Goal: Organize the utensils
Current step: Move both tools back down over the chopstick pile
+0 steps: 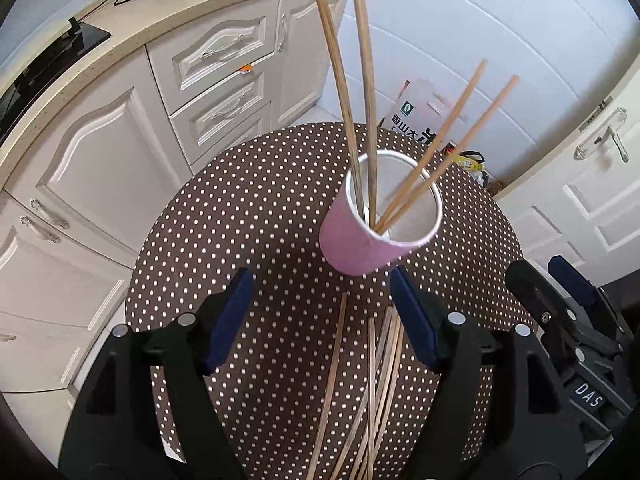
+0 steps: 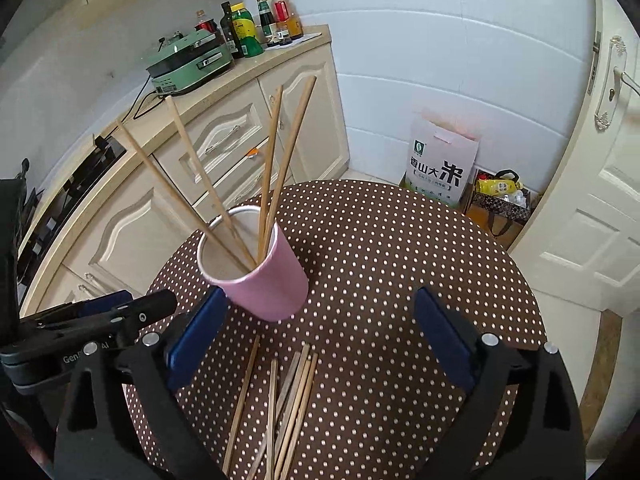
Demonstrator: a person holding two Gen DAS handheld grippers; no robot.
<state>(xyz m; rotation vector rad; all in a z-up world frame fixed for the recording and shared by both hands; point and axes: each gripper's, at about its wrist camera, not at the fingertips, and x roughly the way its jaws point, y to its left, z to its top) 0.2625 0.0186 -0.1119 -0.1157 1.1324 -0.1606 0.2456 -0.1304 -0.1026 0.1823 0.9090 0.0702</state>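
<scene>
Left gripper hung spread and empty above the loose chopsticks on the tabletop. Pink cup already held four chopsticks. Right gripper likewise spread, holding nothing. Judged mid-task: next, close on one loose stick and lift it into the cup.

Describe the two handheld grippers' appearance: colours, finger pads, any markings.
Both the left gripper and the right gripper have matte black plastic bodies with silver pivot pins and two fingers faced with dark blue pads. White lettering shows: "DAS" on the right one, "Gen…AI", partly hidden, on the left. No cables or sleeves visible.
</scene>
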